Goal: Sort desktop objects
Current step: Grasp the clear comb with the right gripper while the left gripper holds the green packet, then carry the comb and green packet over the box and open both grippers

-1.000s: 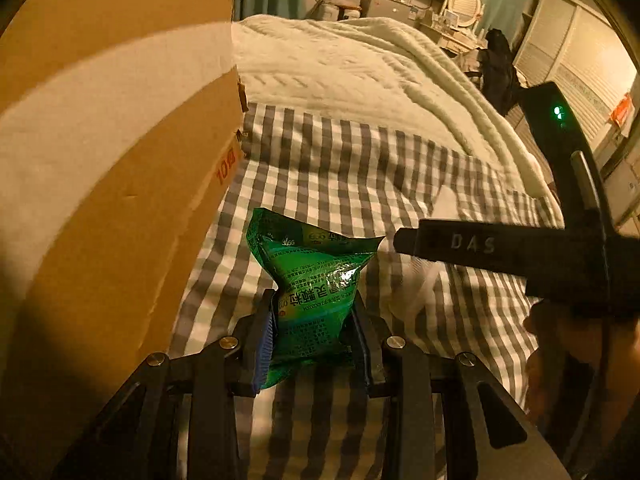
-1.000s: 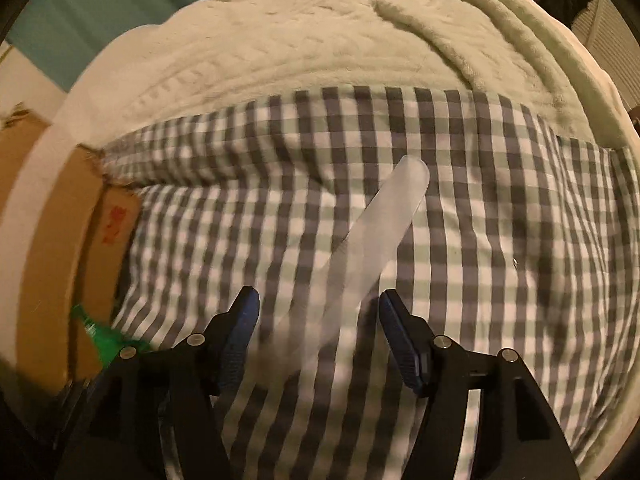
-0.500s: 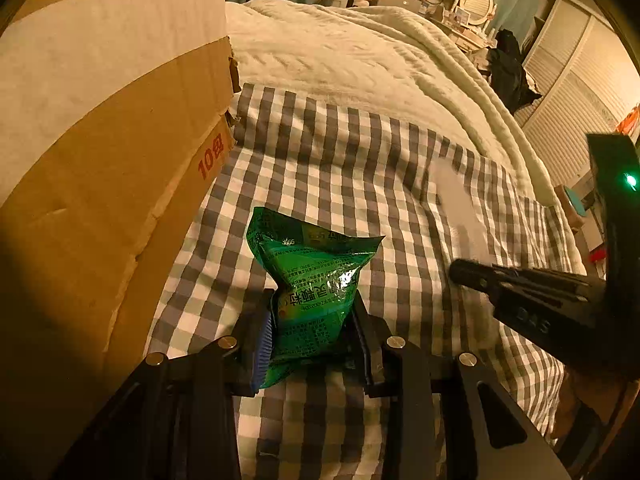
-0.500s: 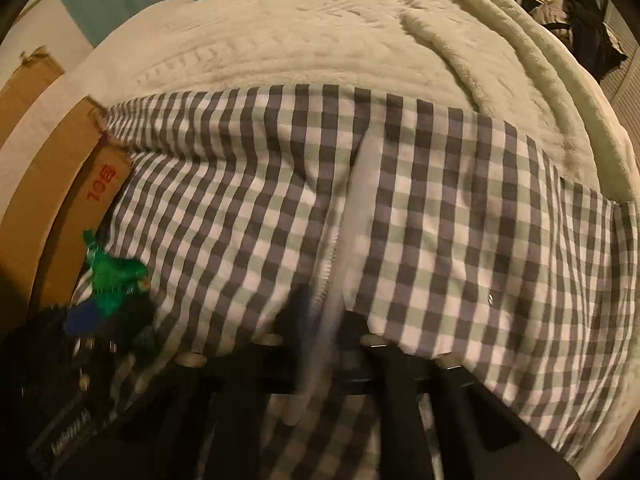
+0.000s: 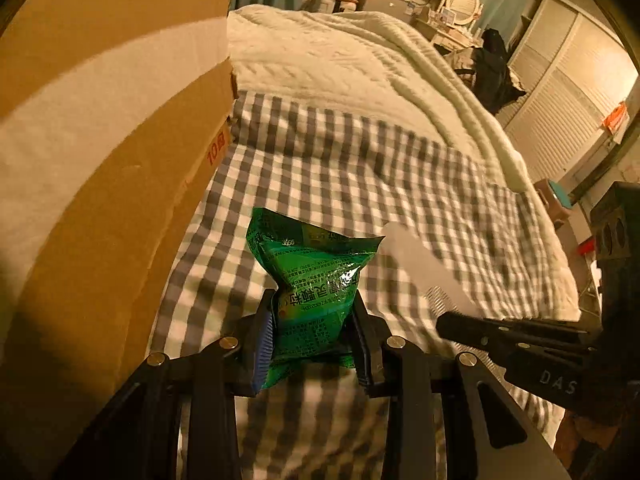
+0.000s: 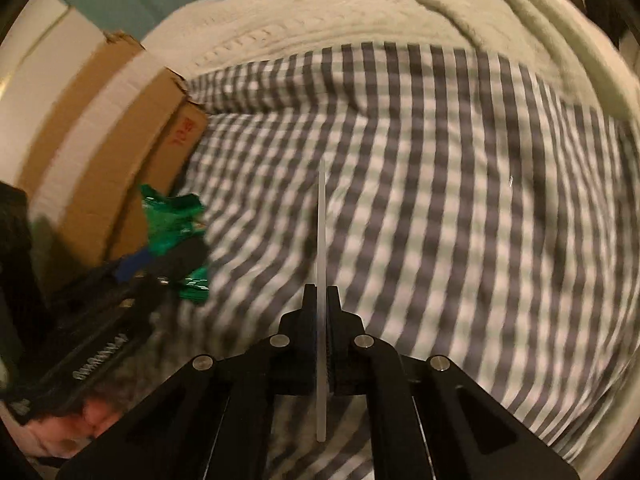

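The left tongs (image 5: 314,334) are clamped on a green snack packet (image 5: 312,276), which is pinched at its lower half between the blue-edged pads; its crumpled top flares out above them. The packet is held clear of the grey-and-white checked sheet (image 5: 360,168) covering the bed, just beside the side of a cardboard box (image 5: 120,184) with red print near its corner.

The right tongs (image 6: 321,300) are fully closed on a thin, translucent white strip (image 6: 321,240), seen edge-on in the right wrist view, running upright between the pads and projecting beyond them at both ends. In the left wrist view the same strip shows its flat face, slanting up to the left from the tips of the right tongs, with fine teeth or ridges near the gripped end; what the item is cannot be determined.

A cream knitted blanket (image 5: 340,60) lies on the bed beyond the checked sheet. Both views show motion blur.
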The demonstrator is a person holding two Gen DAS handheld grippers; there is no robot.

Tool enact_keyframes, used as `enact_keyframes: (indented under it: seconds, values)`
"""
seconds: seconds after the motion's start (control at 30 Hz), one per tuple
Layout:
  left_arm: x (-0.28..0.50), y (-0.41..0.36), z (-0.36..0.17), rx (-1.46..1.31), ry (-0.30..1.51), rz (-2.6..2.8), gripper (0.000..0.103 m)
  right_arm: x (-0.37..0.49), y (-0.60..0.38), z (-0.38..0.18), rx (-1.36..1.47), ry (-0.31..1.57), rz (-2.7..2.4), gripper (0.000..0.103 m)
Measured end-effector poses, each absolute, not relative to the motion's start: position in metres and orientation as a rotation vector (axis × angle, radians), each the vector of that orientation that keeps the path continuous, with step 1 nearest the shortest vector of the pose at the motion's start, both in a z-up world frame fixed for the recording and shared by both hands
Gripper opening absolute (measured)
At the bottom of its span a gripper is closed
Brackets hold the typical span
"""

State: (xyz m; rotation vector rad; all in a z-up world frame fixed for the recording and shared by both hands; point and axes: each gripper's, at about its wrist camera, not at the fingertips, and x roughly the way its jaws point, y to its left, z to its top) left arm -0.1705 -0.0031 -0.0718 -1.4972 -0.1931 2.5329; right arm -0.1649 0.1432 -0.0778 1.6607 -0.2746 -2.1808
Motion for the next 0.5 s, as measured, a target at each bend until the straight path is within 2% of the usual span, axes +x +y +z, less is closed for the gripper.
enact_keyframes:
  seconds: [0.13, 0.4, 0.5]
  values:
    - [-0.158, 0.000, -0.052, -1.438, -0.182, 2.538, 0.034, -0.149, 0.149, -0.068, 1.671, -0.450, -2.119, 0.003]
    - [-0.141, -0.013, 0.000, -1.297, -0.158, 2.585, 0.034, -0.120, 0.150, -0.037, 1.623, -0.608, -2.069, 0.003]
    - [-0.139, -0.025, 0.023, -1.272, -0.189, 2.607, 0.034, -0.112, 0.157, -0.017, 1.577, -0.743, -2.027, 0.003]
